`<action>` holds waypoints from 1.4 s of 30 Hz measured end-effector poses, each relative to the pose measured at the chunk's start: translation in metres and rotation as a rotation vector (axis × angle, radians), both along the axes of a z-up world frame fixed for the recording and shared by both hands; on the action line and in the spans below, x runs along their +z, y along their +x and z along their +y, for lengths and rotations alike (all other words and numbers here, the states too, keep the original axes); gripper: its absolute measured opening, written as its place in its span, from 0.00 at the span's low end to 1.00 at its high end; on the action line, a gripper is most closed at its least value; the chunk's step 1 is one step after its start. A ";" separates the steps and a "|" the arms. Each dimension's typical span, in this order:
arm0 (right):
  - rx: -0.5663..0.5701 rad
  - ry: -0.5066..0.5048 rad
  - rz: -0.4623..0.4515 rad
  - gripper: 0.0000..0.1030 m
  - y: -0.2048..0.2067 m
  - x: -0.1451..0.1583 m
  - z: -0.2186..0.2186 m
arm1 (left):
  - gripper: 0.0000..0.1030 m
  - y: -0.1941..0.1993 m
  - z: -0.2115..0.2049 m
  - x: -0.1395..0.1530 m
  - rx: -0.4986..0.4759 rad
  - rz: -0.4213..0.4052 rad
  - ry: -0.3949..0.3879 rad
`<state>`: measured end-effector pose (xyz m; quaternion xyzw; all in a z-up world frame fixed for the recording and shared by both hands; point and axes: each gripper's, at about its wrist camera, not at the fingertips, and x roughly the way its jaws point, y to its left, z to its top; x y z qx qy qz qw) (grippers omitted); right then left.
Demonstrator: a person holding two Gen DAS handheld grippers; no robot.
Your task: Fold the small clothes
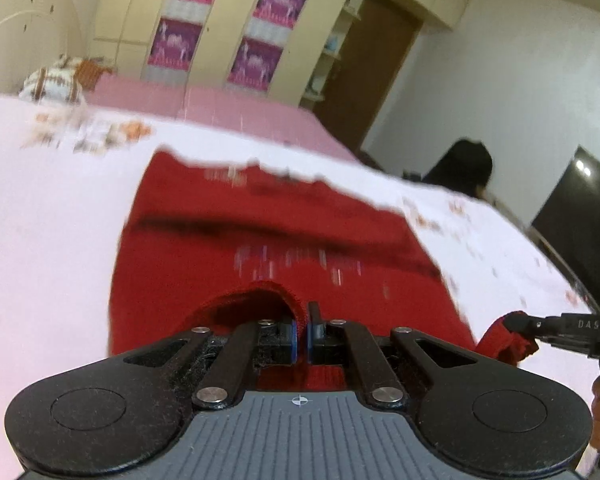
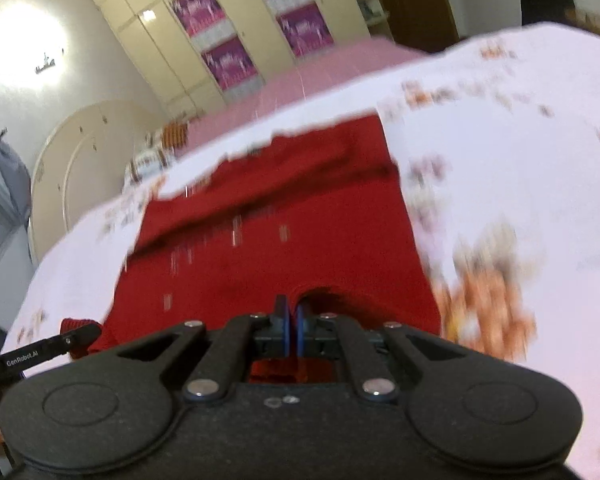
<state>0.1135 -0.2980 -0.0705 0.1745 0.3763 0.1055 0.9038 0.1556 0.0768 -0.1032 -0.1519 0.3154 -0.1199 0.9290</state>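
A red knit garment [image 1: 260, 232] lies spread on a white printed bed sheet [image 1: 52, 200]. My left gripper [image 1: 303, 320] is shut on the garment's near edge, and a fold of red cloth humps up just left of its blue pads. To the right, my right gripper [image 1: 514, 323] is shut on another bunched part of that near edge. In the right wrist view the same garment [image 2: 300, 220] stretches away, and the right gripper [image 2: 292, 312] pinches its hem. The left gripper [image 2: 86, 332] holds a red corner at the far left. Both views are blurred.
A pink blanket [image 1: 228, 108] covers the bed beyond the sheet. Striped folded laundry [image 1: 56, 80] sits at the far left by a cream headboard. A wardrobe with purple posters [image 1: 220, 20] and a brown door [image 1: 372, 64] stand behind. A dark-haired person [image 1: 468, 168] and a black screen [image 1: 580, 208] are at the right.
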 end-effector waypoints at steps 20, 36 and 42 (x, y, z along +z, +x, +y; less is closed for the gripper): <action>-0.094 -0.010 -0.050 0.04 0.280 -0.051 -0.009 | 0.04 0.273 -0.003 -0.065 0.177 0.106 0.073; -0.047 -0.278 -0.207 0.41 0.268 -0.031 0.034 | 0.99 0.240 -0.014 -0.045 0.102 0.041 0.143; 0.103 -0.332 -0.110 0.39 0.276 -0.064 0.082 | 0.99 0.264 -0.036 -0.078 0.110 0.101 0.251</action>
